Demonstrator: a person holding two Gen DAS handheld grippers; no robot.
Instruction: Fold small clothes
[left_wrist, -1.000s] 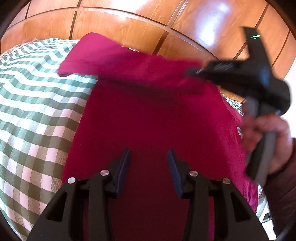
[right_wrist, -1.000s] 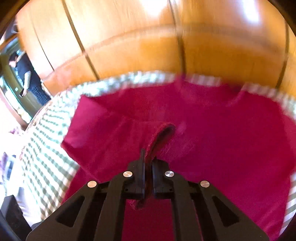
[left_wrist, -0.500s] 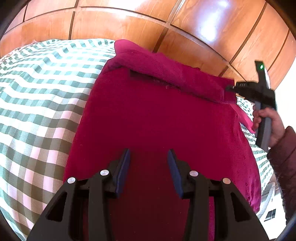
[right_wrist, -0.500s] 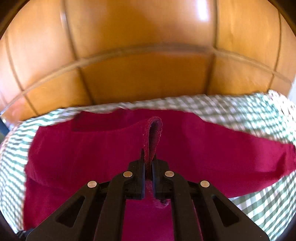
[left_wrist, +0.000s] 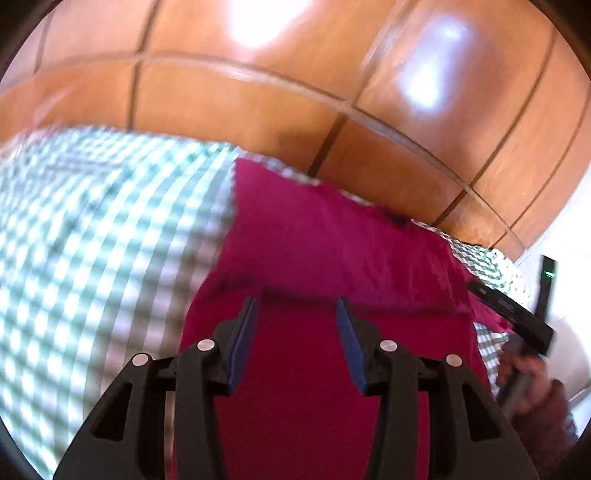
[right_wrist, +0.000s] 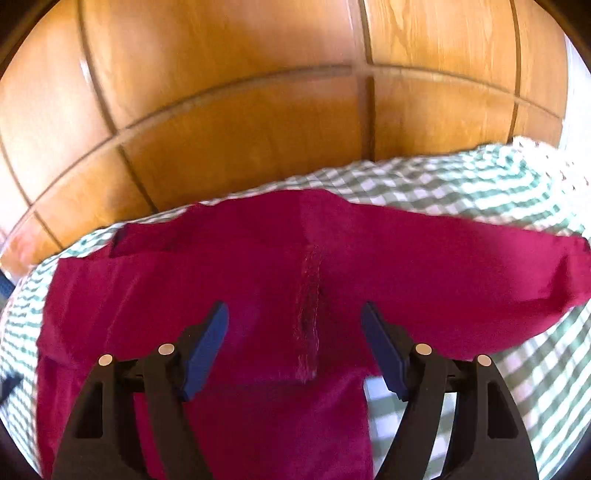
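A crimson garment (right_wrist: 258, 280) lies spread on the green-checked cloth (left_wrist: 92, 240). The right gripper (right_wrist: 295, 328) has just been opening; its jaws stand wide, the released sleeve hem lying between them. The left gripper (left_wrist: 295, 325) hovers part-open, holding nothing.

Your left view smears the checked cloth (left_wrist: 92, 258) badly; the red garment (left_wrist: 314, 369) runs off the bottom edge, and the hand (left_wrist: 532, 384) at right is perhaps half cropped.

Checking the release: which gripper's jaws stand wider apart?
The right gripper: its jaws have just opened wide above the red garment; the left gripper stands narrower.
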